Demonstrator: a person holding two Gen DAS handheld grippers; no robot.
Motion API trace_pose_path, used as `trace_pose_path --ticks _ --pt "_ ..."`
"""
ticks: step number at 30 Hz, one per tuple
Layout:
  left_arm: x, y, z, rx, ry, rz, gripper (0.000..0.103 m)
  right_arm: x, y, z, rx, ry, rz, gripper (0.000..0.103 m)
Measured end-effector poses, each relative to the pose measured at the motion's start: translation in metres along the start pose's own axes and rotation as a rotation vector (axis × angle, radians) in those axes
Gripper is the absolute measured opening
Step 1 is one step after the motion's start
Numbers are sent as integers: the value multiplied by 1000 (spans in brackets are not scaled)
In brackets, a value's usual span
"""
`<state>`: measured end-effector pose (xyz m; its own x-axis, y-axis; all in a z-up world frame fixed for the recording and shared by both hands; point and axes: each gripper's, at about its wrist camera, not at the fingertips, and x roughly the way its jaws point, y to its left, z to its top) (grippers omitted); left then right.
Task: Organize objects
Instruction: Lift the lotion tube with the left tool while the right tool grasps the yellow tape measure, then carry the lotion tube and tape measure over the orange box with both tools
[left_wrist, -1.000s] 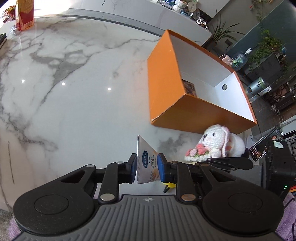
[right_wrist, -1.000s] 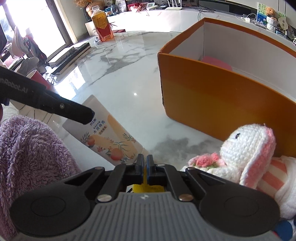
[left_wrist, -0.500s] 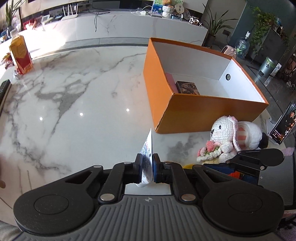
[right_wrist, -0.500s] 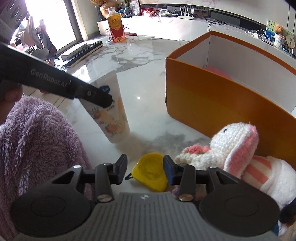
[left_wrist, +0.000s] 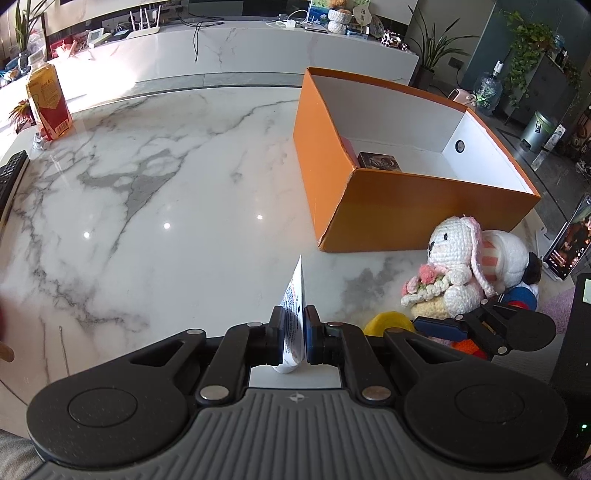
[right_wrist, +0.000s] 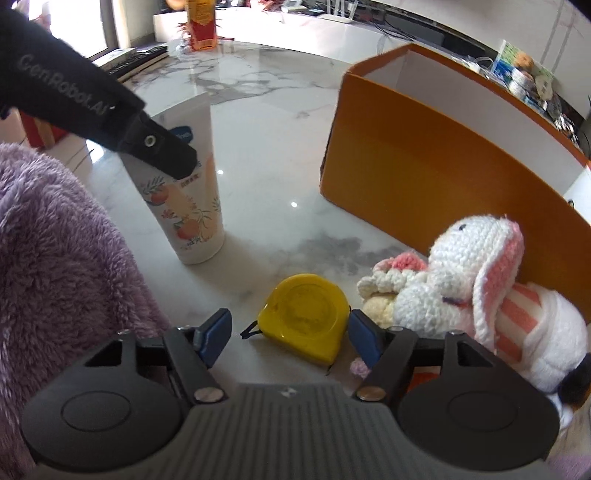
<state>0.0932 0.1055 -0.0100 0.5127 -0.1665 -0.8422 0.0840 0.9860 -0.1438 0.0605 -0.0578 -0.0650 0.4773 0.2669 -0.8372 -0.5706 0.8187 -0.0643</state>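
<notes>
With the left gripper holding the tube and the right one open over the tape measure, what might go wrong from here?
1. The left gripper pinches the cream tube near its flat crimp; it may swing or slip in transit.
2. The right gripper has just been opening around the yellow tape measure; closing could snag the crocheted rabbit alongside.

Left of the orange box (left_wrist: 417, 210) I had wide bare marble (left_wrist: 166, 192) to pass over. In front of the box, the crocheted rabbit (right_wrist: 476, 284) and yellow tape measure (right_wrist: 306, 317) crowded the way.
</notes>
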Motion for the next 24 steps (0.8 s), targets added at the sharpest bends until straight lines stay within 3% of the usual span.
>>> trace_pose_path --ticks 5,8,14,24 --pt "-1 4 -1 -5 -7 -2 12 4 -6 8 168 29 -22 72" --pt "0 4 -1 1 -9 -4 13 7 -5 12 184 28 -41 71" --pt "-1 3 -2 -8 -10 -4 13 13 -2 7 179 34 -54 56" --pt "-13 2 -2 -37 -28 4 12 -8 -11 4 175 -9 66 56"
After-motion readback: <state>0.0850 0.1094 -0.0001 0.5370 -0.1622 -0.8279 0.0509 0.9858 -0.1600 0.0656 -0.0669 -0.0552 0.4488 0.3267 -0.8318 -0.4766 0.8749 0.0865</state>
